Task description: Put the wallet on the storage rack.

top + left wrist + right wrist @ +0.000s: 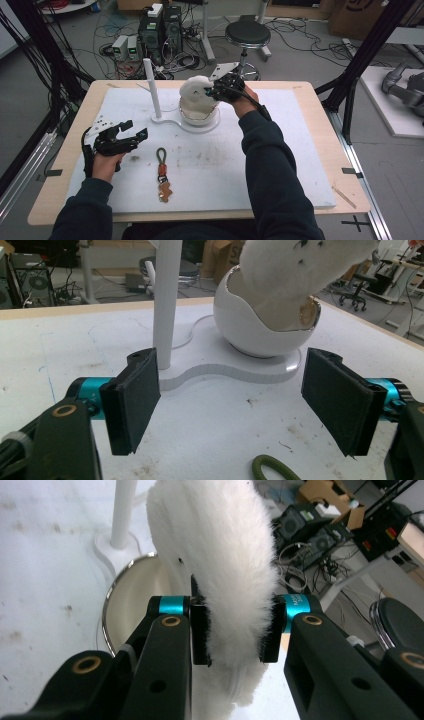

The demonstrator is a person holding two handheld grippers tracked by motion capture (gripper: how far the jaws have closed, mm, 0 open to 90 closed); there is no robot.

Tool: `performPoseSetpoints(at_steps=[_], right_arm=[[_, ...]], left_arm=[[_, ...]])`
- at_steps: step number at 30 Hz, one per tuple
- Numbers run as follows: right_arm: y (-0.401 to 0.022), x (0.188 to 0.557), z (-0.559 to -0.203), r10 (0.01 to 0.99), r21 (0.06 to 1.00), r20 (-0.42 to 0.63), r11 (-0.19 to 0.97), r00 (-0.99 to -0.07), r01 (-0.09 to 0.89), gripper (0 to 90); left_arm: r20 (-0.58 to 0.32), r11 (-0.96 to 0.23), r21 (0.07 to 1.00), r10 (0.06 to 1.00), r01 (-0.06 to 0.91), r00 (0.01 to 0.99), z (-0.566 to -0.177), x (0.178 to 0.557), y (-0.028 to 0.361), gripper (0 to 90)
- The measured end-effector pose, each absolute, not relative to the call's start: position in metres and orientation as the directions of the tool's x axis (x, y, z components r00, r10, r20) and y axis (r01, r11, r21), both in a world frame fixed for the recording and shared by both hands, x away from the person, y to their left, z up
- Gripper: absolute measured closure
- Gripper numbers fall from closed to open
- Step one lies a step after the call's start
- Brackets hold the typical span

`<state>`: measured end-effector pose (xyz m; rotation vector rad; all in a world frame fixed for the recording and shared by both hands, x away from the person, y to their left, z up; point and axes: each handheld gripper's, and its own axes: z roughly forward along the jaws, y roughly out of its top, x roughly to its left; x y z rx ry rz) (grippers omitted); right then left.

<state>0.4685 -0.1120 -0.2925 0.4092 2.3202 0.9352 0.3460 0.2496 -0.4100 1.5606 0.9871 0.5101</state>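
Note:
A white fluffy toy (196, 90) hangs over the white egg-shaped bowl (192, 116) at the table's far middle. My right gripper (214, 91) is shut on it, the pads squeezing the fur (227, 580) from both sides. In the left gripper view the toy (300, 270) dips into the bowl (250, 325). My left gripper (134, 131) rests at the left of the table, jaws wide open and empty, with its pads (135, 400) facing the bowl. A white post (152, 87) rises from the bowl's flat stand (167, 120).
A green cord loop with an orange and tan keychain (162, 175) lies on the white mat (225, 165) in front of the stand; its loop (272, 469) shows below my left jaws. Computers, cables and a black stool (247, 34) stand beyond the table.

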Motion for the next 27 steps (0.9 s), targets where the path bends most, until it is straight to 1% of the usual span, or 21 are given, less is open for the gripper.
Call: performPoseSetpoints(at_steps=[7,14,19,21,22,24,25,26,27], right_arm=[[-0.095,0.469,-0.307,0.411,0.606,-0.492,0.794,-0.768,0.036,74.3],[-0.077,0.469,-0.319,0.373,0.548,-0.529,0.836,-0.762,0.028,74.9],[-0.068,0.473,-0.333,0.36,0.512,-0.512,0.857,-0.78,0.059,75.1],[-0.066,0.477,-0.342,0.39,0.541,-0.482,0.837,-0.784,0.084,75.1],[-0.066,0.477,-0.342,0.39,0.541,-0.482,0.837,-0.784,0.084,75.1],[-0.072,0.48,-0.345,0.434,0.591,-0.437,0.799,-0.788,0.112,74.9],[-0.077,0.481,-0.346,0.461,0.632,-0.389,0.764,-0.798,0.133,73.1],[-0.081,0.482,-0.347,0.474,0.657,-0.364,0.741,-0.802,0.14,69.3],[-0.086,0.482,-0.348,0.497,0.69,-0.318,0.705,-0.807,0.163,61.1]], left_arm=[[-0.204,0.025,0.948,0.811,0.316,0.548,-0.411,0.346,0.25,23.4],[-0.212,0.035,0.948,0.809,0.315,0.548,-0.411,0.346,0.25,23.4],[-0.219,0.043,0.948,0.808,0.315,0.548,-0.411,0.346,0.251,23.4],[-0.219,0.044,0.948,0.808,0.316,0.546,-0.411,0.346,0.251,23.4],[-0.22,0.045,0.948,0.808,0.316,0.547,-0.411,0.346,0.251,23.4],[-0.219,0.043,0.948,0.807,0.315,0.549,-0.411,0.347,0.251,23.4],[-0.217,0.041,0.948,0.807,0.315,0.549,-0.411,0.347,0.251,23.4],[-0.218,0.042,0.948,0.806,0.316,0.55,-0.411,0.347,0.251,23.4],[-0.22,0.042,0.948,0.805,0.317,0.551,-0.411,0.347,0.251,23.3]])
